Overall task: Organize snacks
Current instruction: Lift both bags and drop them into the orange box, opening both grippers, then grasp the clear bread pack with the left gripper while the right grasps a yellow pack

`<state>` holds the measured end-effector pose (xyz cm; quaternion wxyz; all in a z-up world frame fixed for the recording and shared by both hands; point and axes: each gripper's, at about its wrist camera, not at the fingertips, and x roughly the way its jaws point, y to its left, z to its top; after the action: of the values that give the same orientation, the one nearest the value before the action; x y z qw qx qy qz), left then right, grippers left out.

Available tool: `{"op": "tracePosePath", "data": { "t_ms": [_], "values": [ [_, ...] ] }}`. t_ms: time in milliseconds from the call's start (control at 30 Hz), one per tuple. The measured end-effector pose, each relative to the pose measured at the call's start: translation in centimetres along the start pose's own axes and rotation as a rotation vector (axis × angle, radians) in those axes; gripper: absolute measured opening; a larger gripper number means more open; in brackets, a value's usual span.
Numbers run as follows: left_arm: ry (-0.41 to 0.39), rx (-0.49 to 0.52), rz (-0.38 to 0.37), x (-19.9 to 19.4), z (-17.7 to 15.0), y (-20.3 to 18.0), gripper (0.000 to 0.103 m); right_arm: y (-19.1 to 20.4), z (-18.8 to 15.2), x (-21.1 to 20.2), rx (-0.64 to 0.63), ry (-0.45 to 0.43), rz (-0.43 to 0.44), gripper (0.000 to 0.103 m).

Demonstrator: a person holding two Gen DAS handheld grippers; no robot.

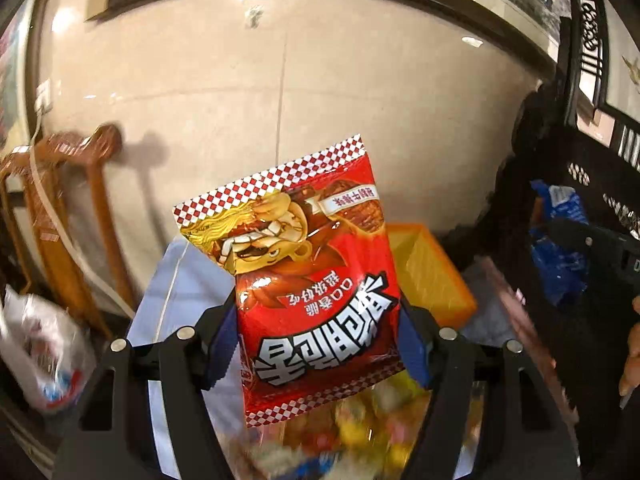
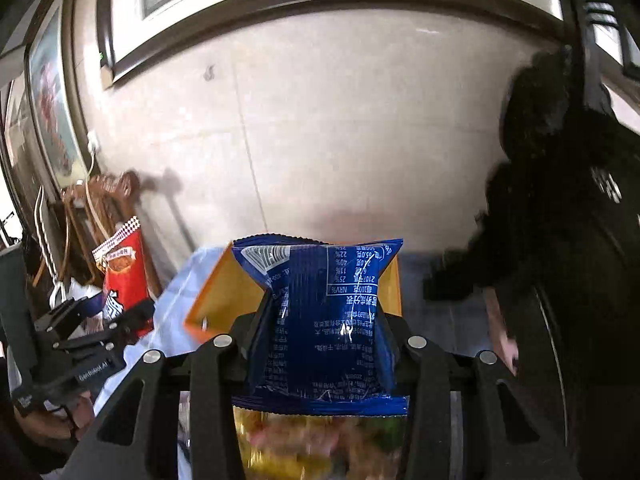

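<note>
The left gripper [image 1: 316,344] is clamping a red snack packet [image 1: 312,276] by its side edges, long axis upright, print inverted. The right gripper [image 2: 320,344] is pinching a blue snack packet [image 2: 324,320] at mid-body, also upright. Both packets are hanging above an orange bin [image 1: 436,276] on a pale blue cloth [image 1: 180,288]. Only the right view is showing the left gripper from outside. The heaped snacks below are blurring beyond identification.
</note>
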<state>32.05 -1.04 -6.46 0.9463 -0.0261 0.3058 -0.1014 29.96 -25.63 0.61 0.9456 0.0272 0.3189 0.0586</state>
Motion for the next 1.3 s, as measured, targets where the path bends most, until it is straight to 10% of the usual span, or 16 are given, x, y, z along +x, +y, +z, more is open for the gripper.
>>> {"op": "tracePosePath", "data": {
  "t_ms": [333,400,467,567,967,1300],
  "values": [
    [0.046,0.004,0.024,8.5,6.0,-0.9,0.067,-0.4,6.3,6.8,-0.023,0.020,-0.014,0.045],
    [0.075,-0.007,0.028,10.8,6.0,-0.6,0.079,-0.6,6.1,9.5,-0.038,0.071,-0.003,0.053],
    [0.135,-0.014,0.062,13.4,5.1,-0.1,0.094,-0.9,5.0,11.1,-0.059,0.089,-0.076,0.085],
    [0.206,0.010,0.141,15.7,3.2,1.1,0.094,-1.5,3.1,12.4,-0.060,0.127,-0.106,0.085],
    [0.164,-0.052,0.140,7.6,-3.6,8.2,0.098,-0.5,-5.0,8.7,0.026,0.163,-0.050,0.085],
    [0.205,0.062,0.237,1.3,-16.8,8.6,0.098,2.4,-16.9,3.9,0.043,0.247,-0.063,0.085]
  ]
}}
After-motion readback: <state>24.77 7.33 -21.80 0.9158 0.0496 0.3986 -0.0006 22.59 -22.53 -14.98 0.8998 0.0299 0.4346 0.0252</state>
